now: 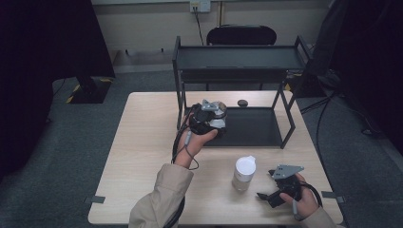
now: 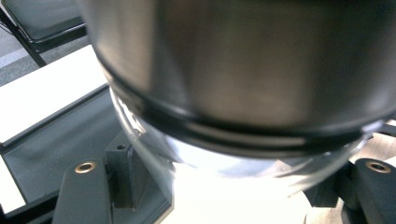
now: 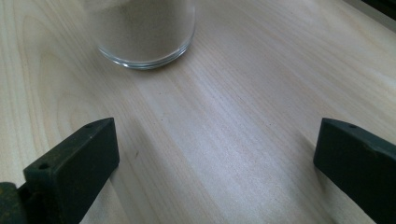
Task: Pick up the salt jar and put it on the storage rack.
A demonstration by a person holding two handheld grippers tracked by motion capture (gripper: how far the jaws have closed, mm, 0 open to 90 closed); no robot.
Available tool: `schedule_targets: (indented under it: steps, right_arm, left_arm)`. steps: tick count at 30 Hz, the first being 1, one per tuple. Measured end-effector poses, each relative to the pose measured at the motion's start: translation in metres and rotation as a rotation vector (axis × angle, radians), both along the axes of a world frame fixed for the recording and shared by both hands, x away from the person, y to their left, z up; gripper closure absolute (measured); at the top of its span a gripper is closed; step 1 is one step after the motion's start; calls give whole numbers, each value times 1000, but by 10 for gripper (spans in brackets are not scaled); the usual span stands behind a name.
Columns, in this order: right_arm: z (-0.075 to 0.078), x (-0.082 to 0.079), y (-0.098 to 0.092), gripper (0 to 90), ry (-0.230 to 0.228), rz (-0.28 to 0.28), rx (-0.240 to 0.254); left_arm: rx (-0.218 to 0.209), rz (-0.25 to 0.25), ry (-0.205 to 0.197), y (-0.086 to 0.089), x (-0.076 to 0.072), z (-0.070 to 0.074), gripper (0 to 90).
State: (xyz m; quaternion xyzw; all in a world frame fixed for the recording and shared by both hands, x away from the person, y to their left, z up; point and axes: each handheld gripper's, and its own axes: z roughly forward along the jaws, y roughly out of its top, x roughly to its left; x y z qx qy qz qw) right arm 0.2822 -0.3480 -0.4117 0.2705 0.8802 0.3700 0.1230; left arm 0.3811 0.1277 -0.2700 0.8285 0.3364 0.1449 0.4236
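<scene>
A glass jar with a metal lid (image 2: 261,93) is pinched between the jaws of the left gripper (image 1: 209,118), held above the black rack's lower shelf (image 1: 256,128). The right gripper (image 1: 280,187), jaws spread, is rested on the table (image 1: 142,142), with a white-lidded jar (image 1: 244,173) at its 9 o'clock.

Glass jar with steel lid (image 2: 261,93): clamped between the left gripper's (image 1: 209,116) jaws, held at the front left of the black shelf rack (image 1: 237,57), above its lower tray.
</scene>
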Motion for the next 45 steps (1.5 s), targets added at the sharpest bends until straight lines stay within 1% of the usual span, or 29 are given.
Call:
schedule_targets:
  steps: [2,4,7,9,13,15,18,21,23,25,31,34,36,38,42,43,45]
  right_arm:
    - [0,0,0,0,0,0,0]
    - [0,0,0,0,0,0,0]
    - [0,0,0,0,0,0,0]
    - [0,0,0,0,0,0,0]
    - [0,0,0,0,1,-1,0]
    - [0,0,0,0,1,0,0]
    - [0,0,0,0,0,0,0]
    - [0,0,0,0,0,0,0]
    - [0,0,0,0,0,0,0]
    - [0,0,0,0,0,1,-1]
    - [0,0,0,0,0,1,0]
    - [0,0,0,0,0,0,0]
    - [0,0,0,0,1,0,-1]
    - [0,0,0,0,1,1,-1]
    - [0,0,0,0,1,1,-2]
    - [0,0,0,0,1,0,-1]
    - [0,0,0,0,1,0,-1]
  left_arm:
    - [0,0,0,0,0,2,308]
    - [-10,-4,0,0,2,5,309]
    - [0,-4,-5,-1,2,9,309]
    - [-8,-5,-3,-1,4,11,308]
    - [-11,-4,-6,-2,4,15,309]
    - [0,-7,-12,-5,4,18,309]
    - [-8,-11,-6,-5,6,21,309]
    - [-15,-9,-8,-5,7,23,309]
    - [-11,-10,-10,-6,8,26,309]
    - [-3,-11,-12,-8,8,30,309]
    - [-5,-11,-19,-10,11,39,309]
    - [6,-12,-27,-12,11,45,309]
    - [6,-11,-25,-12,11,48,309]
    - [11,-13,-27,-13,13,54,309]
    - [2,-14,-31,-13,14,58,309]
    - [7,-12,-35,-15,15,63,309]
    - [12,-10,-38,-16,15,65,309]
